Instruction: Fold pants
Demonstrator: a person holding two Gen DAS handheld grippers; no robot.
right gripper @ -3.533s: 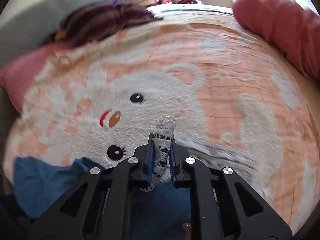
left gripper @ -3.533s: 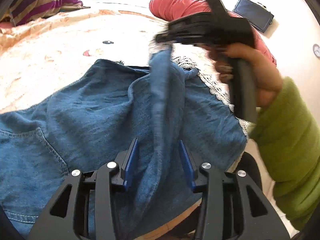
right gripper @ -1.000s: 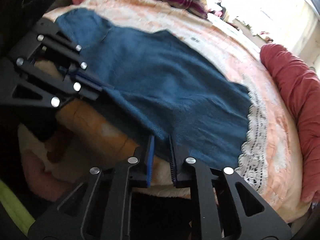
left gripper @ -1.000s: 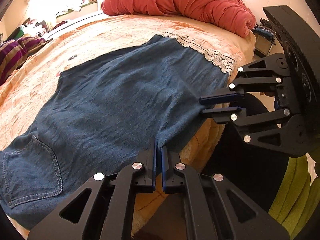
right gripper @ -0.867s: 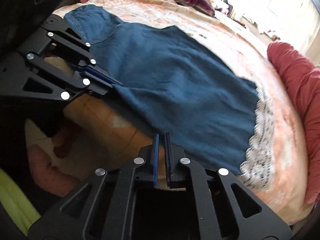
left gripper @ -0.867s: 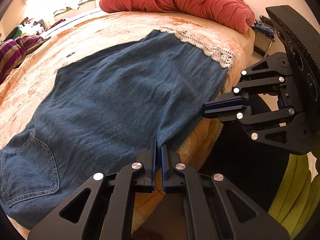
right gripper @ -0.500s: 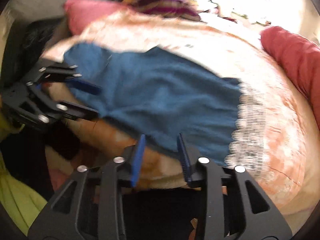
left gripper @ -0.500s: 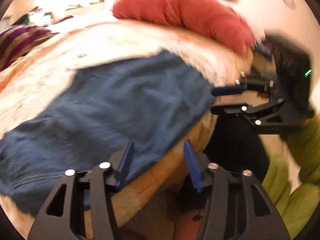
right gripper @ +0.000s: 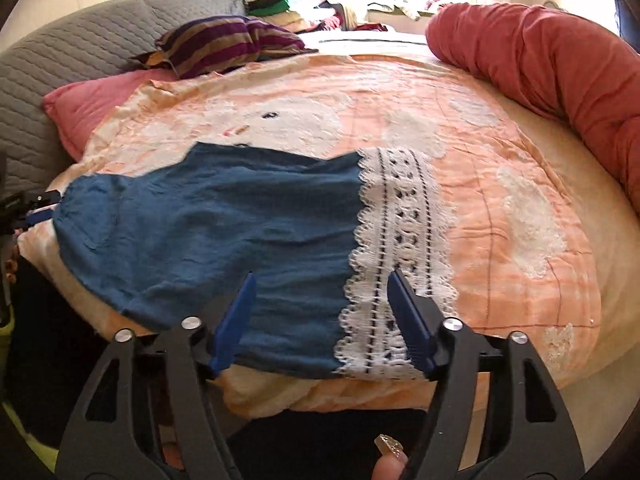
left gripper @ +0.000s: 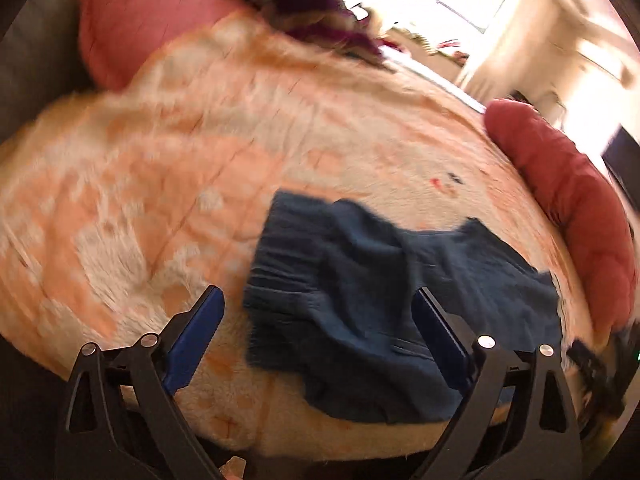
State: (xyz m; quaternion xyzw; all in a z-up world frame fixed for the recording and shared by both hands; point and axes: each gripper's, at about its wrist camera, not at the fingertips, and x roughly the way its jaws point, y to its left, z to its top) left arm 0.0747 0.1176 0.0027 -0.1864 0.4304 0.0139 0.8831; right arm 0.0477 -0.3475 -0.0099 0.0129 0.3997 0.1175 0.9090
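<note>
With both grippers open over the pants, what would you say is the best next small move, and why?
Probably lower the right gripper and close it on the lace hem just ahead of its open fingers. The blue pants lie flat on the blanket, and the left gripper is open too, over the waist end.

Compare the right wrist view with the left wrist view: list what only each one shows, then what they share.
Only the right wrist view shows the white lace hem of the pants, the grey quilted headboard and the open right gripper.

Only the left wrist view, which is blurred, shows the open left gripper over the waist end of the pants.

Both show the blue pants lying released on the peach blanket, the red bolster, the pink pillow and the striped cushion.
</note>
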